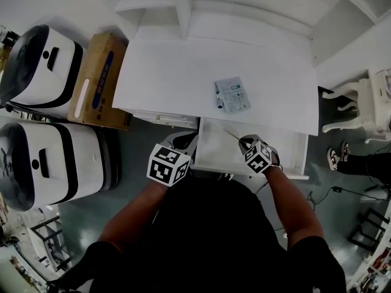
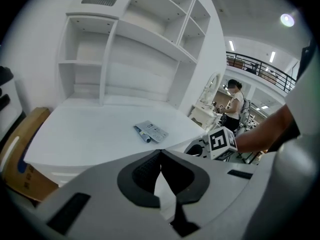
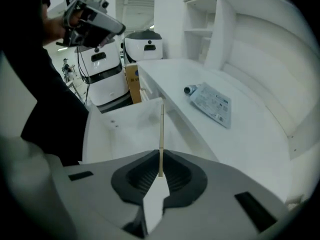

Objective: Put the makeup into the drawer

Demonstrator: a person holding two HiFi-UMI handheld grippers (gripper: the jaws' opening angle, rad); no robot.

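Note:
A flat grey makeup packet (image 1: 233,94) with a small tube at its edge lies on the white desk (image 1: 177,72); it also shows as the packet (image 2: 151,131) and the packet (image 3: 214,103). Below the desk's front edge the white drawer (image 1: 215,157) stands pulled out. My right gripper (image 1: 244,143) hovers over the drawer (image 3: 125,129), shut on a thin beige makeup stick (image 3: 161,131) that juts out past its jaws (image 3: 160,156). The stick (image 1: 227,132) slants over the drawer's back. My left gripper (image 1: 186,140) hangs left of the drawer, its jaws (image 2: 160,154) shut with nothing in them.
Two white and black machines (image 1: 36,66) (image 1: 43,160) and a cardboard box (image 1: 98,81) stand left of the desk. White shelves (image 1: 183,5) rise behind it. A white carved stool (image 1: 360,102) and someone's feet (image 1: 336,157) are at the right. A person (image 2: 234,104) stands far off.

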